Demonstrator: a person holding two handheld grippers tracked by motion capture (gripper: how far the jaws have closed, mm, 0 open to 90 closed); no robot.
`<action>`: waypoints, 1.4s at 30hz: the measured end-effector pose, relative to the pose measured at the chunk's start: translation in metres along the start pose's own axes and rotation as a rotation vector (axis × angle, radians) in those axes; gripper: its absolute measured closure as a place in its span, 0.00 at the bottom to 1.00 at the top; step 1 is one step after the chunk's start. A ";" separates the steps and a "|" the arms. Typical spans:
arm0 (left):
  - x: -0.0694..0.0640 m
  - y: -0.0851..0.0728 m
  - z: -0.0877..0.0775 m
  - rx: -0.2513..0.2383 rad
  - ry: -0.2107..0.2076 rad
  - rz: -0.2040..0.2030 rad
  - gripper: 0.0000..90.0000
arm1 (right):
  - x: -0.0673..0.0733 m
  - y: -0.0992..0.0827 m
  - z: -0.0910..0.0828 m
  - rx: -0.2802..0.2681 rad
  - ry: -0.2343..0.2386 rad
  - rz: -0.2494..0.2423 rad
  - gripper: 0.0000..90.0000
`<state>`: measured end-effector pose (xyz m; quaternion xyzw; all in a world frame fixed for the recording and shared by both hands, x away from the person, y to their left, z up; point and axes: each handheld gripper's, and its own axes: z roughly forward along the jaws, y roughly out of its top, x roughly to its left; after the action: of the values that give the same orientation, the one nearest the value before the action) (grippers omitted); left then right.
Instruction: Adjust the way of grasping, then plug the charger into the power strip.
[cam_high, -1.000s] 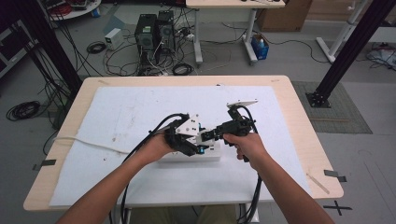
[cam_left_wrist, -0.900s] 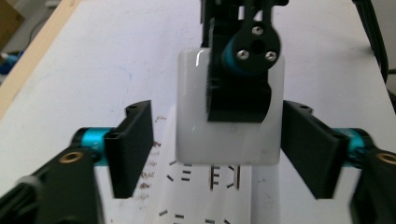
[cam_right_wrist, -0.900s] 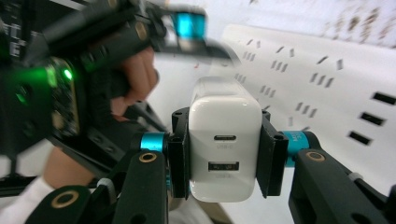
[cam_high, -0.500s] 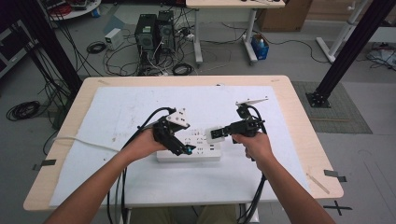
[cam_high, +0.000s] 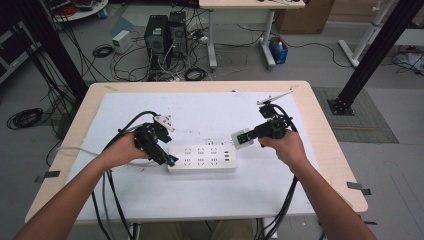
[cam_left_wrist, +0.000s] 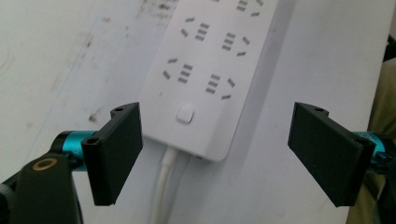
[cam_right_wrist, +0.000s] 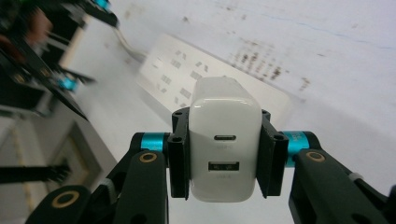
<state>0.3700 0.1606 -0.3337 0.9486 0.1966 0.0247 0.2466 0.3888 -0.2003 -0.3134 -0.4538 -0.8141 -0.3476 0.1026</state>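
Note:
A white power strip (cam_high: 202, 159) lies flat on the white mat, its sockets up; its switch end and white cord (cam_left_wrist: 163, 186) lie below my left gripper. My left gripper (cam_high: 166, 160) (cam_left_wrist: 219, 137) hovers at the strip's left end; its jaws have just been opening and now stand wide apart, gripping nothing, with only the strip's end (cam_left_wrist: 210, 60) on the mat beneath them. My right gripper (cam_high: 246, 138) (cam_right_wrist: 225, 161) is shut on a white USB charger (cam_high: 240, 139) (cam_right_wrist: 224, 121), held in the air above and to the right of the strip (cam_right_wrist: 173, 70), ports facing the camera.
The white mat (cam_high: 210, 110) covers most of a wooden table (cam_high: 325, 120). Black cables trail from both grippers toward the near edge. Computer towers (cam_high: 162, 32) and tangled cords sit on the floor beyond, and a black frame post (cam_high: 370, 55) rises at the right.
My left gripper slid left from the strip's middle to its left end and opened its jaws. My right gripper rose and drew right, carrying the charger away from the strip.

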 end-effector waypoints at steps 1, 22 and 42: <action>0.000 0.000 0.000 0.000 0.000 0.000 0.20 | 0.000 0.000 0.000 0.000 0.000 0.000 0.69; 0.026 -0.037 -0.030 0.123 0.060 -0.109 0.20 | 0.027 0.020 -0.022 0.270 -0.368 -0.379 0.69; 0.026 -0.048 -0.032 0.117 0.098 -0.131 0.20 | 0.033 0.021 -0.020 0.276 -0.354 -0.414 0.69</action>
<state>0.3717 0.2234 -0.3294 0.9442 0.2710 0.0433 0.1819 0.3846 -0.1838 -0.2730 -0.3133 -0.9341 -0.1625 -0.0533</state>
